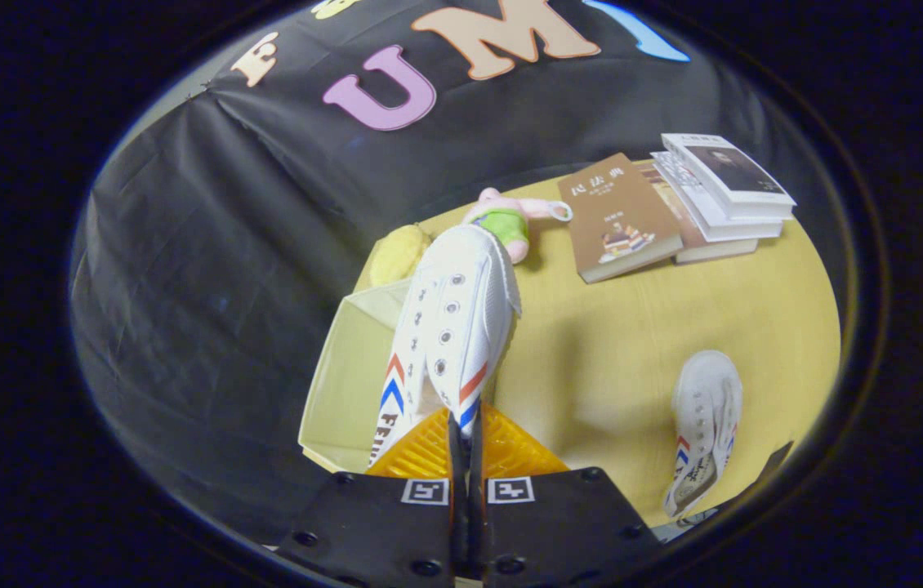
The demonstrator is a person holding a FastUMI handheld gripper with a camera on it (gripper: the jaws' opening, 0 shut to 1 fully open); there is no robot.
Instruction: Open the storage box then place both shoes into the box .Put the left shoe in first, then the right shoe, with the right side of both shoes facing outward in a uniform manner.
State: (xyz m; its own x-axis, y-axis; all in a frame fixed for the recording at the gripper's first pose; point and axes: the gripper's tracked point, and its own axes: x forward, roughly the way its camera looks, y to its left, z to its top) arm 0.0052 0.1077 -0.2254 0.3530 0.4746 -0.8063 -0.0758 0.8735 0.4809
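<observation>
- I see one yellow tabletop (641, 327) filling the right and centre of the frame, with black cloth behind and to the left of it.
- One open pale storage box (347, 384) sits at the table's left edge, left of centre; I look down into it.
- Two white shoes with red and blue chevrons: one held shoe (449, 335) rises from my fingers at centre, toe pointing away, over the box's right rim; the second shoe (705, 429) lies on the table at lower right, well apart.
- My one gripper (465, 457), bottom centre, has its fingers nearly together, clamped on the held shoe's heel edge.
- I count about four books (674, 208) at upper right: one brown book flat, the rest stacked beside it.
- One pink and green plush toy (510, 220) lies beyond the held shoe.
- One yellow round object (399, 253) sits just beyond the box.
</observation>
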